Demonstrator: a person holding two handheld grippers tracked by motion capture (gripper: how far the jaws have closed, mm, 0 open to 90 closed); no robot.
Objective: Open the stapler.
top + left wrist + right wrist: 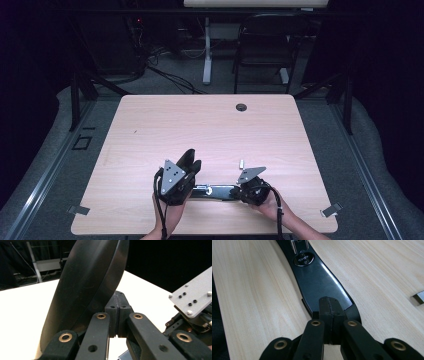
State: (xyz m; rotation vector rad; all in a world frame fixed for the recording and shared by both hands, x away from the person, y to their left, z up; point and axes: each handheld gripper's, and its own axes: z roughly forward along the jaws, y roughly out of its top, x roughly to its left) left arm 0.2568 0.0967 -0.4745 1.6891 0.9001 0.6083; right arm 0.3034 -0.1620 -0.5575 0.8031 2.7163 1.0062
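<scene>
A long black glossy object [216, 191] lies near the front edge of the pale wood tabletop [150, 130], between the left gripper [191, 161] and right gripper [239, 191], both with jaws pressed together. Behind, a dark room holds a chair [264, 47].

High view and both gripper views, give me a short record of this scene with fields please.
surface: pale wooden table
object: long glossy black piece lying on the table between the hands
left gripper: jaws closed together, empty, beside a dark curved part
right gripper: jaws closed together over the near end of the black piece; hold unclear
small item: white piece on the table near the right gripper
</scene>
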